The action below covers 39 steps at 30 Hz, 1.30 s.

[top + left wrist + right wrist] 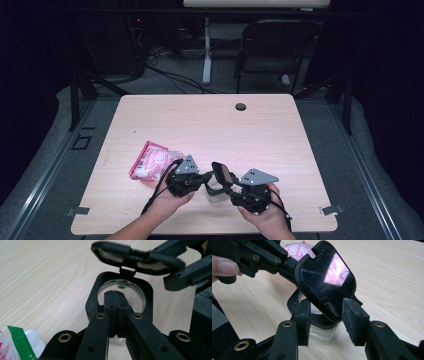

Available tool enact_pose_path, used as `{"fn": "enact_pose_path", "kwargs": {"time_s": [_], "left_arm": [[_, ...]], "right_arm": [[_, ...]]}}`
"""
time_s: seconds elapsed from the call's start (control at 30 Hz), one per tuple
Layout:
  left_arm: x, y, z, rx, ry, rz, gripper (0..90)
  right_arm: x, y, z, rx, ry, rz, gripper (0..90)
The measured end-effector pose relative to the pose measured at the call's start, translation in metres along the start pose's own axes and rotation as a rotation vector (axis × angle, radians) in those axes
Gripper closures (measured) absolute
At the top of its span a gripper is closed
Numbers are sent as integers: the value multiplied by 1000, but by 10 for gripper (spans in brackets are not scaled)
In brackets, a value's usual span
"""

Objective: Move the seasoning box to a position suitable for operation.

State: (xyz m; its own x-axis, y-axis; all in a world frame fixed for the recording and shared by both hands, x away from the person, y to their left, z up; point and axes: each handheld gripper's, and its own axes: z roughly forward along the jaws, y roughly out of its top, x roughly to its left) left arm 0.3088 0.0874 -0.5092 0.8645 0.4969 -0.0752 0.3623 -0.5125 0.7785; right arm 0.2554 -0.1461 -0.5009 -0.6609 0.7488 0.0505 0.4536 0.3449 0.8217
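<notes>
A small clear container (136, 291) with a black frame stands near the table's front edge (216, 190). Its black hinged lid (327, 277) is swung up, and the shiny inner face shows in the right gripper view. My left gripper (117, 300) is shut, pads together, with its tips over the container's near rim and round opening. My right gripper (328, 315) has its jaws on either side of the lid's lower corner and grips it. From above, the left gripper (209, 179) and the right gripper (227, 182) meet at the container.
A pink and white plastic packet (152, 160) lies just left of my left hand on the wooden table (225, 125). A cable hole (240, 106) sits near the far edge. A folding chair (275, 45) stands beyond the table.
</notes>
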Motion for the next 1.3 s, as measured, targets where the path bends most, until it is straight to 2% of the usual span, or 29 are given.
{"fn": "enact_pose_path", "kwargs": {"time_s": [0.2,0.3,0.57,0.77,0.83,0.97,1.13,1.23,1.3], "left_arm": [[1,-2,0,2,7,-5,899],[2,-3,0,-5,5,-11,900],[2,-3,0,-7,1,-7,898],[2,-3,0,-6,-1,-7,896],[2,-4,0,-8,-3,-7,895],[2,-4,0,-8,-4,-8,889],[2,-3,-3,-26,6,-3,862],[5,-3,-6,-42,20,-11,837],[9,-3,-10,-54,30,-24,827]], "right_arm": [[-1,-1,-2,-15,-7,1,615],[-2,0,-6,-27,-2,28,658],[-10,-1,-16,-51,-22,55,672],[-20,-6,-23,-63,-42,90,672],[-25,-9,-25,-68,-34,120,666],[-25,-10,-26,-63,-40,121,661],[-20,-10,-18,-63,-41,113,630],[-18,-9,-14,-58,-51,106,670],[-19,-8,-12,-45,-46,119,729]]}}
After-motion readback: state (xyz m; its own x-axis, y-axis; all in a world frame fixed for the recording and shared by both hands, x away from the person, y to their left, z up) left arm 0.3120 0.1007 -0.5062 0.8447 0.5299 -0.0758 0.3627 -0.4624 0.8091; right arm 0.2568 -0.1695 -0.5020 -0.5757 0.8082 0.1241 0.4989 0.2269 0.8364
